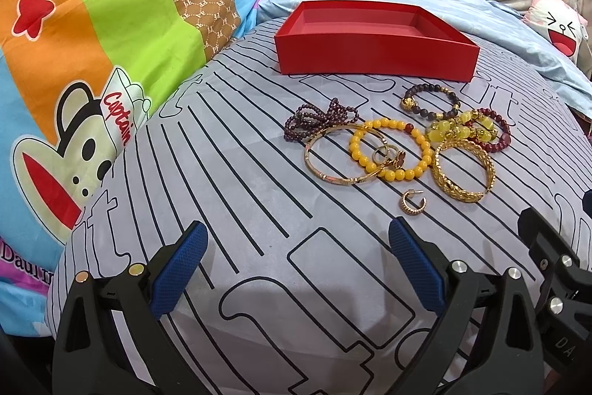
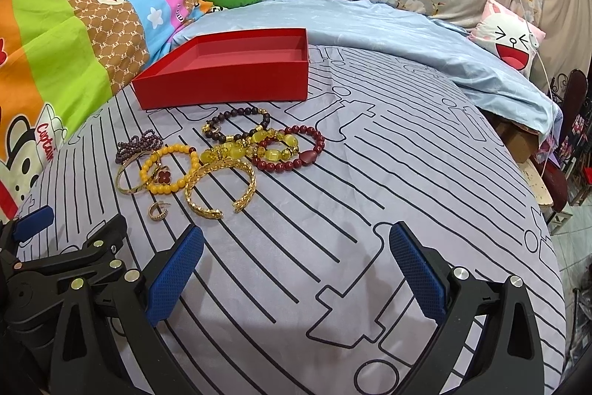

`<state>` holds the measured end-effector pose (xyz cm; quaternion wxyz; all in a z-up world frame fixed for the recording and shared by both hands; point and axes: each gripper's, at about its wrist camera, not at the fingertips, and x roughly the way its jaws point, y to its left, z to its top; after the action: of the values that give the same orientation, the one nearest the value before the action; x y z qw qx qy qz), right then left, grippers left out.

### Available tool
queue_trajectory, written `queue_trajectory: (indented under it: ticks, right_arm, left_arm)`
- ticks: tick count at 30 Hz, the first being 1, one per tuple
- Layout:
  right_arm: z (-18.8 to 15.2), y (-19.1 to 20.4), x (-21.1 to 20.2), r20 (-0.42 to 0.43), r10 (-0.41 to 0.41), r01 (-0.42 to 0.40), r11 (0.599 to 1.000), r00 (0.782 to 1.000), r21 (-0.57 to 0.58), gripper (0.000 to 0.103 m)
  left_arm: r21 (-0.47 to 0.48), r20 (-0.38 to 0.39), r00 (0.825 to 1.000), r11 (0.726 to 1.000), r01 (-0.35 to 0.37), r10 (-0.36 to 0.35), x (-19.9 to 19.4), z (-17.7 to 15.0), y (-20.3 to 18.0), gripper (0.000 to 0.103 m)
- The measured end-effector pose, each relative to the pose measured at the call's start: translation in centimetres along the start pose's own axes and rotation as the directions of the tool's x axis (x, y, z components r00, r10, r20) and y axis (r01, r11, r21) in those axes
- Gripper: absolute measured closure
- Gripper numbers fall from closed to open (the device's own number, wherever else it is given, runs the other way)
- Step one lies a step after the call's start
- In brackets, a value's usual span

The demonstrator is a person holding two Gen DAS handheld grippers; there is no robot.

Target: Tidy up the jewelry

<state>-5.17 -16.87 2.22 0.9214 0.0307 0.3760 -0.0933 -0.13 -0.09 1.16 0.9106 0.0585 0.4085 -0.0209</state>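
Observation:
An empty red box [image 1: 373,56] [image 2: 222,87] sits on the striped grey cover. In front of it lies a cluster of jewelry: a dark purple bead strand [image 1: 318,121], a thin gold bangle [image 1: 333,169], a yellow bead bracelet [image 1: 388,150] [image 2: 172,173] with rings inside it, a dark bead bracelet [image 1: 431,100], a wide gold cuff [image 1: 462,173] [image 2: 222,189], a red bead bracelet [image 2: 292,154] and a small gold hoop earring [image 1: 412,202] [image 2: 159,210]. My left gripper [image 1: 296,265] is open and empty, short of the earring. My right gripper [image 2: 296,269] is open and empty, right of the cluster.
A colourful monkey-print quilt [image 1: 92,43] rises on the left. A light blue sheet [image 2: 370,32], a floral cover and a laughing-face cushion [image 2: 507,39] lie behind. The bed's right edge drops to furniture and floor [image 2: 566,202].

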Motion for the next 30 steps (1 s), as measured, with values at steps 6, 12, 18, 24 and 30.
queue_trajectory:
  ticks: [6,12,18,24,30]
  right_arm:
    - [-0.10,0.05,0.04,0.000,-0.001,0.001,1.000,1.000,0.000,0.006]
    - [-0.10,0.07,0.04,0.001,-0.001,0.001,1.000,1.000,0.000,0.006]
    - [-0.09,0.08,0.02,0.001,-0.001,0.001,1.000,1.000,-0.001,0.006]
    - [-0.08,0.06,0.03,0.001,-0.001,0.001,1.000,1.000,0.000,0.006]
    - [-0.10,0.05,0.04,-0.001,0.000,0.000,1.000,1.000,0.001,0.006]
  left_arm:
    - [0.001,-0.001,1.000,1.000,-0.002,0.002,0.14,-0.15,-0.11,0.009]
    - [0.001,-0.001,1.000,1.000,-0.001,0.001,0.22,-0.23,-0.15,0.009]
    - [0.001,0.000,1.000,1.000,-0.002,0.002,0.21,-0.25,-0.16,0.009]
    - [0.002,-0.001,1.000,1.000,-0.001,0.001,0.19,-0.26,-0.19,0.009]
    - [-0.003,0.000,1.000,1.000,0.002,-0.002,0.28,-0.30,-0.15,0.009]
